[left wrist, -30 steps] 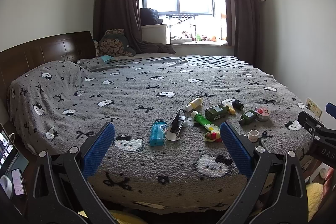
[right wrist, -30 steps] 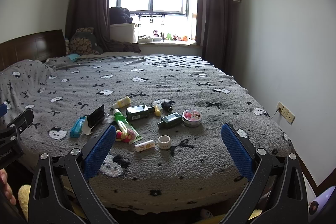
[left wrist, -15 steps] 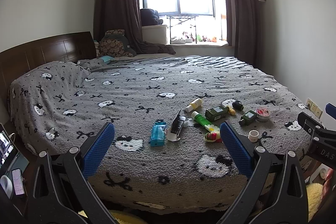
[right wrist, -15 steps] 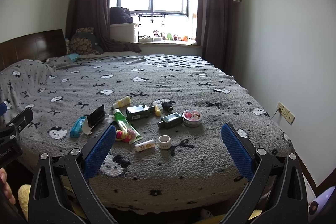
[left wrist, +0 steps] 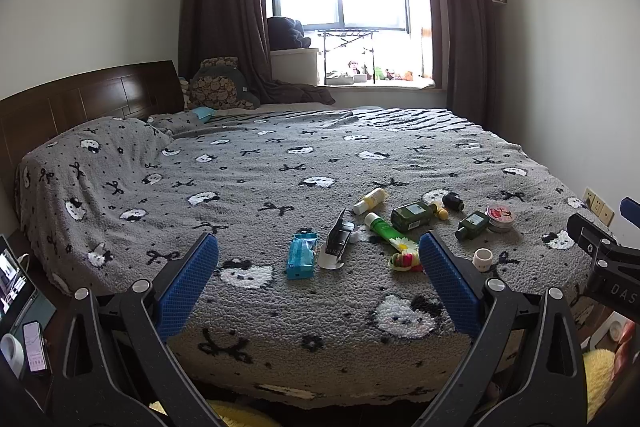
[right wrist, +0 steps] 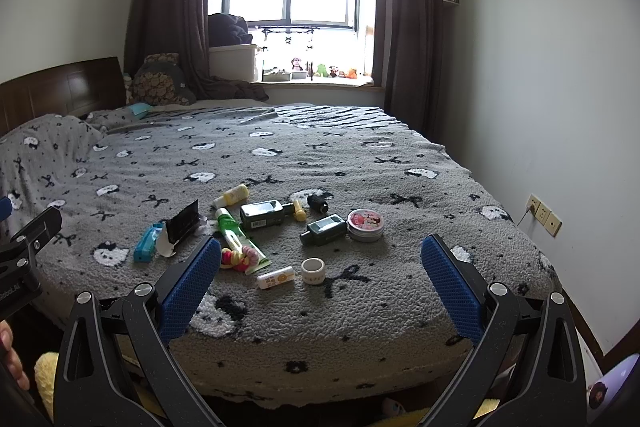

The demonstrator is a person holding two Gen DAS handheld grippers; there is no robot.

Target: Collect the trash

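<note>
Small items lie scattered on the grey cat-print bed cover (left wrist: 280, 187) near its foot. Among them are a blue tissue pack (left wrist: 302, 255) (right wrist: 147, 241), a black-and-white torn carton (left wrist: 337, 243) (right wrist: 180, 227), a green tube (left wrist: 386, 229) (right wrist: 234, 235), a dark green bottle (left wrist: 412, 215) (right wrist: 262, 214), a small dark bottle (right wrist: 323, 230), a round pink tin (right wrist: 365, 225), a white cap (right wrist: 313, 270) and a small yellow-white tube (right wrist: 276, 277). My left gripper (left wrist: 318, 291) and right gripper (right wrist: 320, 291) are both open and empty, held short of the bed's foot.
A dark wooden headboard (left wrist: 80, 99) stands at the left, a window with curtains (left wrist: 340, 7) at the back, a white wall with sockets (right wrist: 544, 215) at the right. A phone and tablet (left wrist: 24, 311) sit low left. Pillows (left wrist: 218, 89) lie by the headboard.
</note>
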